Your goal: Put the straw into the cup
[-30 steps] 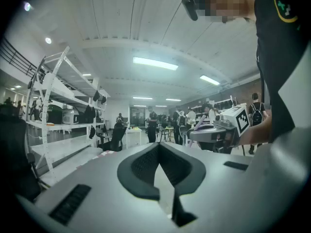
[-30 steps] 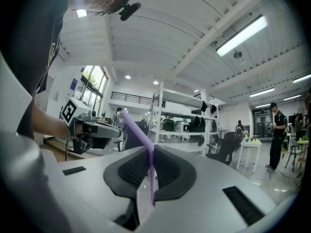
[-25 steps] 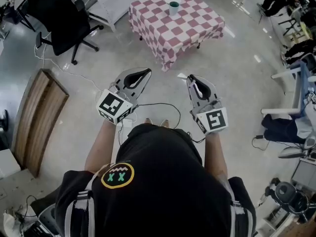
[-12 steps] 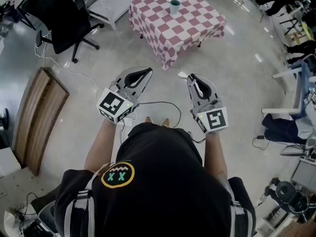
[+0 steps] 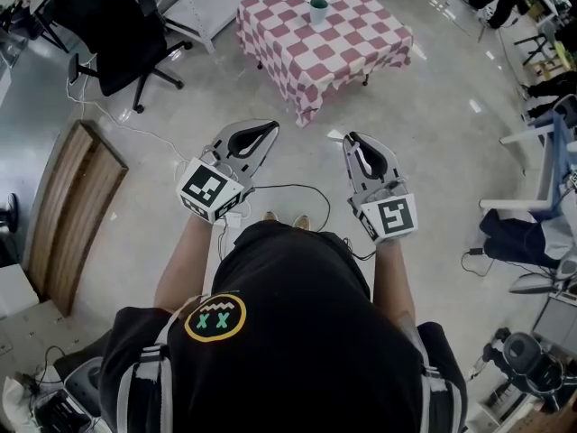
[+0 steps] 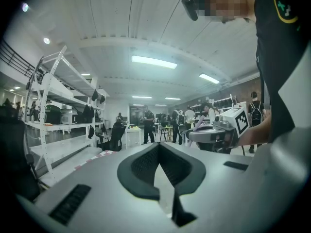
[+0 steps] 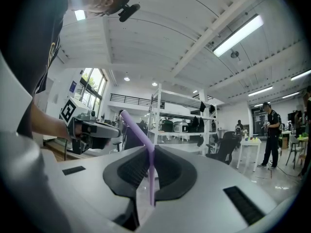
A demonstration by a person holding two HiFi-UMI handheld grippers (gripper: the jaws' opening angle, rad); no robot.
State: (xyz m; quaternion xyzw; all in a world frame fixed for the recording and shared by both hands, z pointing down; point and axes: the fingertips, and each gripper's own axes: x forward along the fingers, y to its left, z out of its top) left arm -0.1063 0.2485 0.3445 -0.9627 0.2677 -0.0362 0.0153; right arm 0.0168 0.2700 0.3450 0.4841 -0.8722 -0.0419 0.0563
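Tablecloth (image 5: 297,57) was checked red and white, cup (image 5: 317,9) was teal and white, straw (image 7: 151,178) was lilac, left gripper (image 5: 260,135) and right gripper (image 5: 359,153) were grey (pads (image 7: 179,177) black, marker squares (image 5: 209,190) black-and-white), shirt (image 5: 297,332) was black with a yellow-ringed badge (image 5: 215,319), floor (image 5: 433,152) was pale grey.

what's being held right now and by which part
The right gripper pinches the purple straw on its straight part below the bend; left gripper empty.

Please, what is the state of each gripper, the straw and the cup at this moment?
left gripper: shut, nothing between its jaws.
right gripper: shut on the straw.
straw: bent near its top, pinched between the jaws, not yet in the cup.
cup: upright on the checked table, no straw visible in it.
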